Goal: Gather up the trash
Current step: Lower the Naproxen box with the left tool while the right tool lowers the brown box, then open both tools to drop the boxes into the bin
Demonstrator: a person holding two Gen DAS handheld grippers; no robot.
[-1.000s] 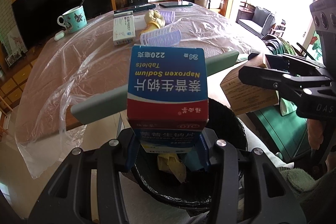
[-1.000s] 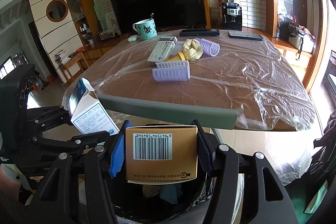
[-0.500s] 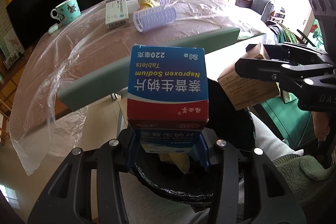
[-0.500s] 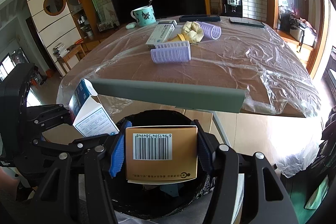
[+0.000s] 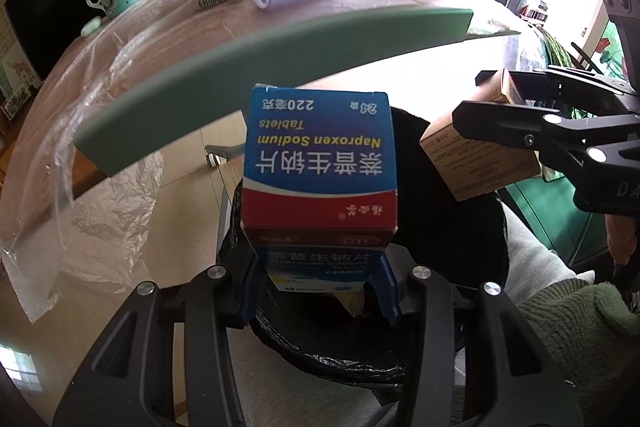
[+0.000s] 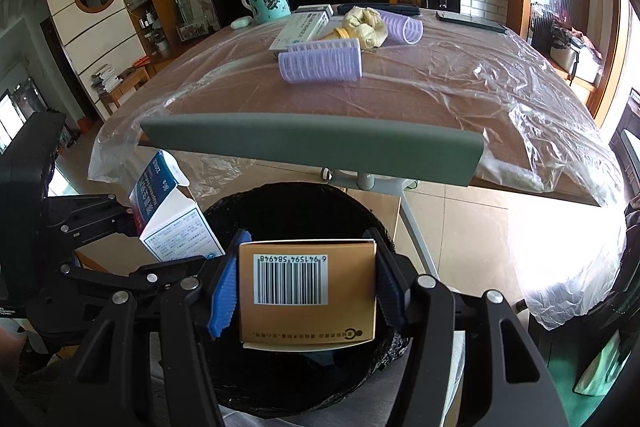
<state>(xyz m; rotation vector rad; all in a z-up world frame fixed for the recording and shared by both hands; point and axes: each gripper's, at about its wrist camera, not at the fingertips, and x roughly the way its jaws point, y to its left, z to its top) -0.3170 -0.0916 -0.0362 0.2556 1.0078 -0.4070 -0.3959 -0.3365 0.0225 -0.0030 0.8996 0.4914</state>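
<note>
Clamped between the blue pads of the left gripper (image 5: 320, 291), a blue Naproxen box (image 5: 320, 163) is held over the black-lined bin (image 5: 452, 211), while in the right view a gold box (image 6: 308, 291) is gripped by the right gripper (image 6: 306, 291) above that bin's opening, just below the table (image 6: 440, 75).

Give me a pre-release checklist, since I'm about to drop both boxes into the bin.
1. Left hand-held gripper clamps the blue medicine box: ok.
2. Right hand-held gripper clamps the gold box: ok.
3. Gold box above the black-lined bin opening: ok.
4. Blue box fully above the opening: cannot tell; it looks near the rim.
5. Room left in the bin: ok.
6. The two boxes apart: ok.
</note>
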